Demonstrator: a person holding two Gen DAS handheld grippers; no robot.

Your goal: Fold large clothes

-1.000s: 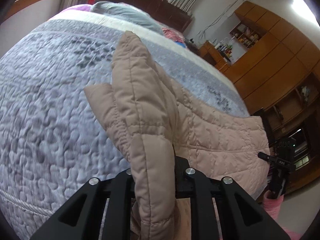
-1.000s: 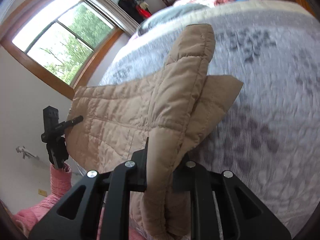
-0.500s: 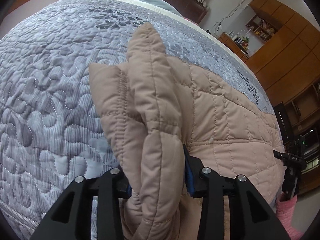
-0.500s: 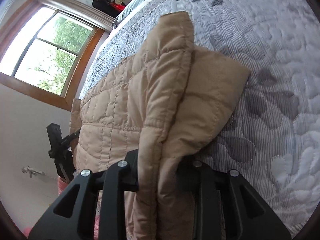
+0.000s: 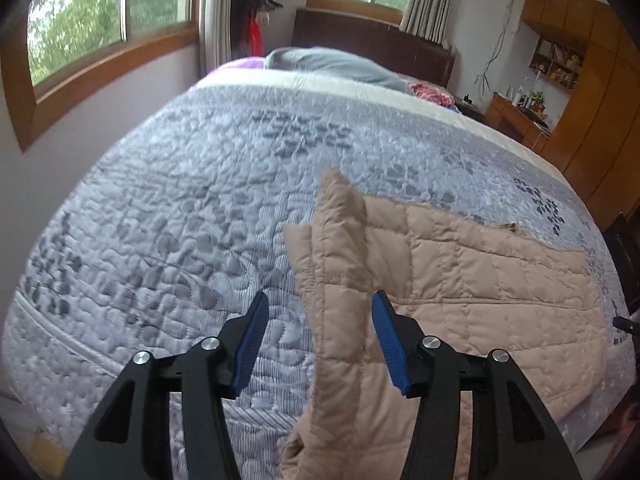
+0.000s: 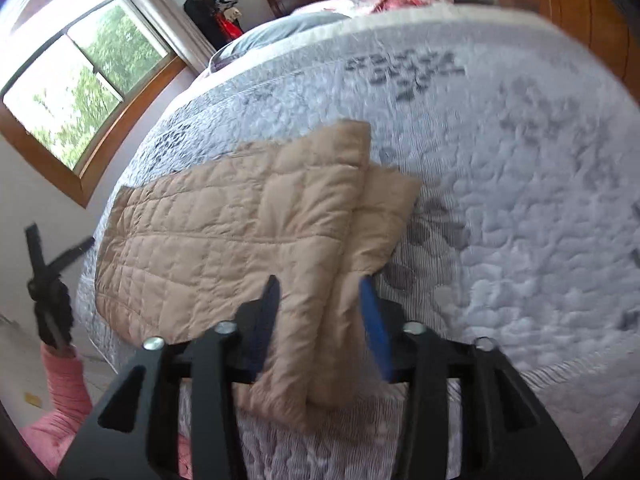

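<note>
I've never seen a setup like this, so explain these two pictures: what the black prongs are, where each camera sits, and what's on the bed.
No robot here: a person carries a two-finger gripper in each hand, each with its own camera looking along the fingers. One picture shows the left gripper, the other the right gripper. A tan quilted jacket lies folded on the grey quilt of a bed. Both grippers' jaws have just been opening; the jacket's edges sit between them, released, not pinched.

Under my view spreads a bed (image 5: 168,216) with a grey quilted, leaf-patterned cover. A grey pillow (image 5: 332,65) lies against the dark headboard (image 5: 372,42). Wood-framed windows (image 5: 108,16) show green trees, curtains (image 5: 430,0) hang beside them, and wooden cabinets (image 5: 592,92) line the wall.
</note>
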